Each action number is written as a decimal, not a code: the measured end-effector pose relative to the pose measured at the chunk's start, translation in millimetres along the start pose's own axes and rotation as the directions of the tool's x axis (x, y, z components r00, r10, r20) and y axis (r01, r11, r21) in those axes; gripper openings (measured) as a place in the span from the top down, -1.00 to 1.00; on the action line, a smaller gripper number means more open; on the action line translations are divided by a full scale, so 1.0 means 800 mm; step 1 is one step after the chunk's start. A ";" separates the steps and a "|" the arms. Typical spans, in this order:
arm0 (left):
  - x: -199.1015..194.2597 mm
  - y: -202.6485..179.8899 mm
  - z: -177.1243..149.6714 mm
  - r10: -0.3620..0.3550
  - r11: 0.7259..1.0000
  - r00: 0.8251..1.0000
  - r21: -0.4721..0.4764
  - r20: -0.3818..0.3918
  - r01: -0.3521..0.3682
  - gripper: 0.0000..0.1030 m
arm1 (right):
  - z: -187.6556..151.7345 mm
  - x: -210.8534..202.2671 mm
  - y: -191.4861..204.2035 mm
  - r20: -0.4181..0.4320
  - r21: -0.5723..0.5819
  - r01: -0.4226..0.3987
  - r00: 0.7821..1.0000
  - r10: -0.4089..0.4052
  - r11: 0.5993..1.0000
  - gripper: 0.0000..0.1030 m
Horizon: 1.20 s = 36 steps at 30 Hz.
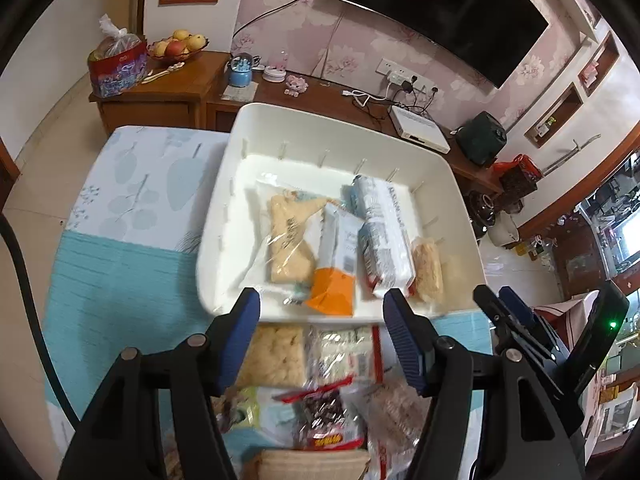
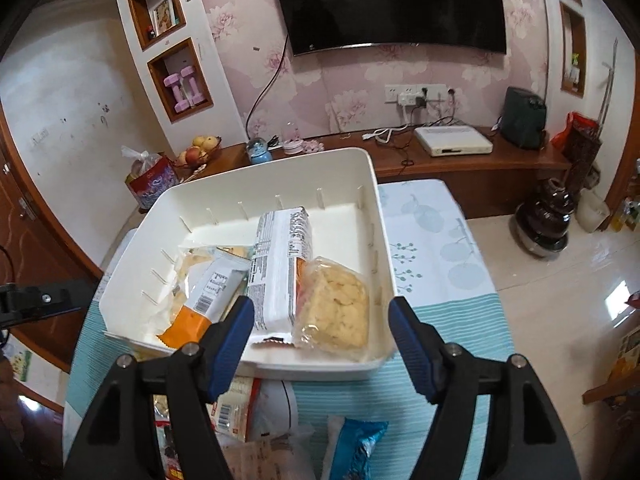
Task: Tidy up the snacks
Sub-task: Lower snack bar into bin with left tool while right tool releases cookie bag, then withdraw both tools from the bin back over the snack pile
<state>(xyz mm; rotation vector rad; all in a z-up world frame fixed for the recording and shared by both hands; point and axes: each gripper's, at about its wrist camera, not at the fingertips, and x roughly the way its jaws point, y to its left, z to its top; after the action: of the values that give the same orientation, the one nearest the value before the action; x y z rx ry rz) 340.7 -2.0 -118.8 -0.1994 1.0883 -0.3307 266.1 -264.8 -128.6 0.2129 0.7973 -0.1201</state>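
A white bin [image 1: 344,128] stands on the teal tablecloth. It holds a clear bag of yellow crackers [image 1: 288,240], an orange-and-white packet [image 1: 336,264], a long white packet [image 1: 384,232] and a clear bag of crisps [image 1: 428,268]. My left gripper [image 1: 322,300] hovers open over the bin's near rim with nothing between its pads. Below it lies a pile of loose snacks, among them a yellow cracker bag [image 1: 276,356] and a red-and-dark packet [image 1: 328,416]. My right gripper [image 2: 320,308] is also open and holds nothing, above the bin's near right corner and the crisps bag [image 2: 336,308].
A blue foil packet [image 2: 356,444] lies on the cloth [image 2: 440,360] near the right gripper. Behind the table runs a wooden sideboard [image 2: 460,164] with a fruit bowl [image 1: 178,46], a white box [image 2: 452,140] and cables. Tiled floor [image 2: 560,280] lies to the right.
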 end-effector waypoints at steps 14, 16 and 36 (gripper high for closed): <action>-0.091 0.047 -0.044 0.003 1.000 1.000 -0.020 0.023 -0.002 -0.29 | -0.022 -0.076 0.025 0.056 -0.014 0.124 0.991 -0.123 0.992 -0.36; -0.100 0.049 -0.052 0.001 1.000 1.000 -0.013 0.029 -0.001 -0.34 | -0.027 -0.089 0.036 0.074 -0.063 0.151 0.986 -0.146 0.987 -0.36; -0.095 0.110 -0.149 -0.097 0.986 0.992 -0.145 -0.083 0.085 -0.68 | -0.118 -0.133 0.090 -0.035 -0.070 0.187 0.981 -0.190 0.980 -0.38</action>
<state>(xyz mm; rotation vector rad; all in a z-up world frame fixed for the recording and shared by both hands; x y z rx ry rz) 217.2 107.9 -137.7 -0.3644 1.1951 -0.3472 140.0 -169.5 -105.5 0.0769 0.8610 -0.2683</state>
